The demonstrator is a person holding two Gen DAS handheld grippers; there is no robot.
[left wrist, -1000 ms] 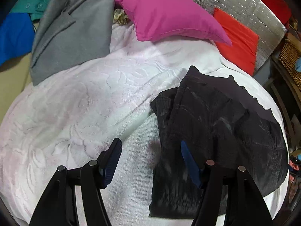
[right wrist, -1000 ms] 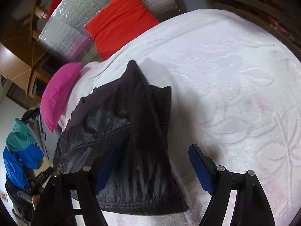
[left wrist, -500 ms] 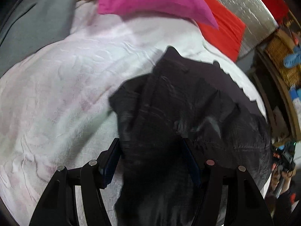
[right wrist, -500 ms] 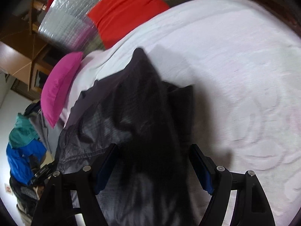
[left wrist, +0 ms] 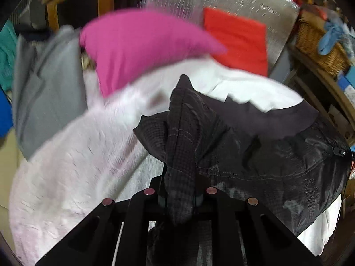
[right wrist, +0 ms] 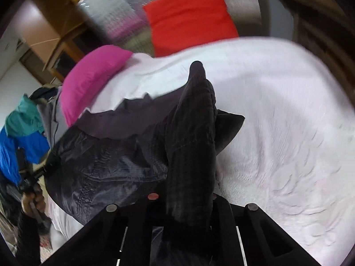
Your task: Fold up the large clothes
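A black jacket [left wrist: 266, 155] lies crumpled on the white bedspread [left wrist: 66, 166], its near part lifted off the bed. In the left wrist view my left gripper [left wrist: 180, 197] has a bunched fold of the jacket between its jaws, which are closing onto the fabric. In the right wrist view my right gripper [right wrist: 184, 197] pinches another fold of the same jacket [right wrist: 115, 159], its jaws closing tight on it. The pads of both grippers are hidden under the cloth. The jacket hangs stretched between the two grips.
A pink pillow [left wrist: 142, 44] and a red cushion [left wrist: 237, 42] lie at the head of the bed. A grey garment [left wrist: 48, 84] lies at the left. Blue and teal clothes [right wrist: 20, 137] and a hand [right wrist: 33, 201] show left; a wicker basket [left wrist: 319, 51] stands right.
Both grippers went from wide open over the jacket to closed on folds of it. Both have risen and rolled, lifting the jacket's near part off the bedspread.
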